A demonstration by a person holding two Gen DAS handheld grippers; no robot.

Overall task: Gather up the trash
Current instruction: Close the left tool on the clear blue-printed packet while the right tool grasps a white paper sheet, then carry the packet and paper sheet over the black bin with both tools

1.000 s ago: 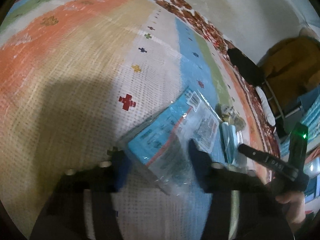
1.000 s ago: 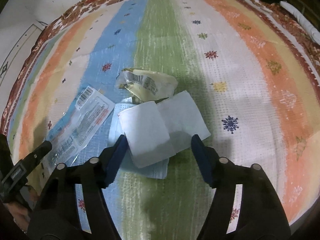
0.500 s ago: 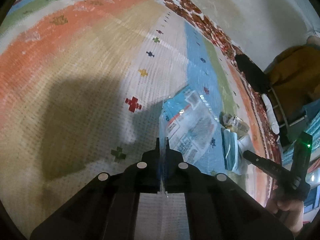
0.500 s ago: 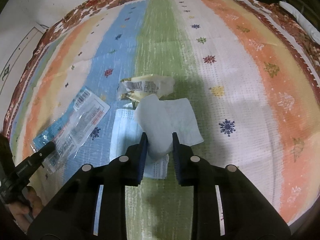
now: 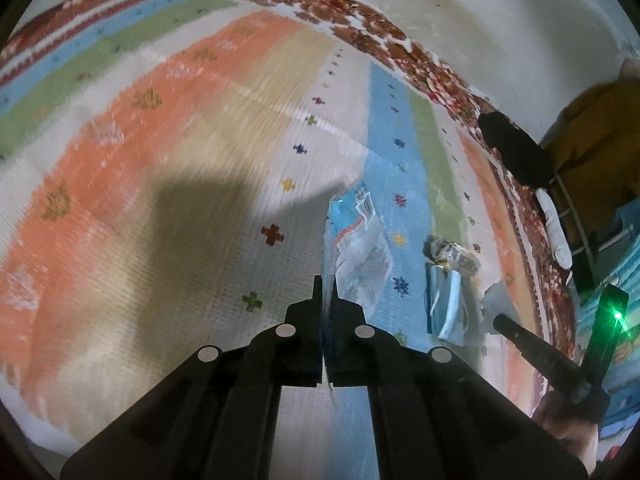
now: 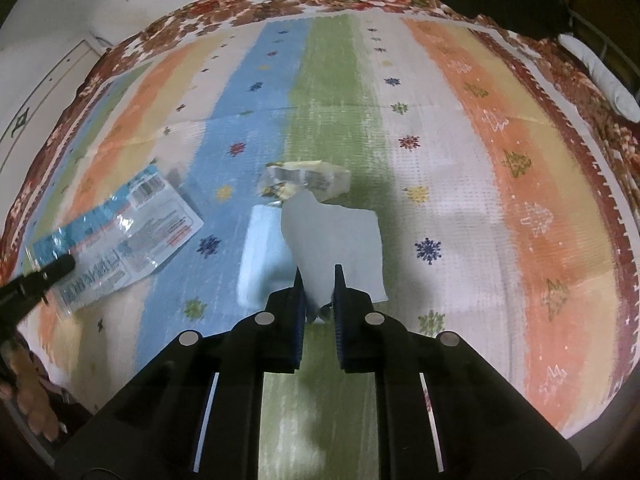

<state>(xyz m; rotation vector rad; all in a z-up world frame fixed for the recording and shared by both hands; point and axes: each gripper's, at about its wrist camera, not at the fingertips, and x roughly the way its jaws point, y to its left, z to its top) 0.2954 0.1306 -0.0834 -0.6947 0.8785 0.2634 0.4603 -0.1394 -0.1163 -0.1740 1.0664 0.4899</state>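
My left gripper (image 5: 327, 292) is shut on the edge of a clear and blue plastic wrapper (image 5: 360, 240), which hangs lifted off the striped bedspread; the wrapper also shows in the right wrist view (image 6: 120, 236). My right gripper (image 6: 317, 276) is shut on a white tissue (image 6: 332, 232) and holds it raised. A pale blue face mask (image 6: 262, 252) lies under the tissue, also in the left wrist view (image 5: 446, 308). A crumpled yellow and white wrapper (image 6: 304, 182) lies just beyond on the green stripe, also in the left wrist view (image 5: 452, 252).
The striped bedspread (image 6: 500, 200) has a red floral border (image 6: 280, 0). A black object (image 6: 504, 4) and a white pillow-like roll (image 6: 604, 80) lie at the far right edge. A pale wall (image 5: 500, 20) stands behind the bed.
Both grippers closed from open, the left on the plastic wrapper and the right on the tissue. Both have since lifted and pulled back with their pieces.
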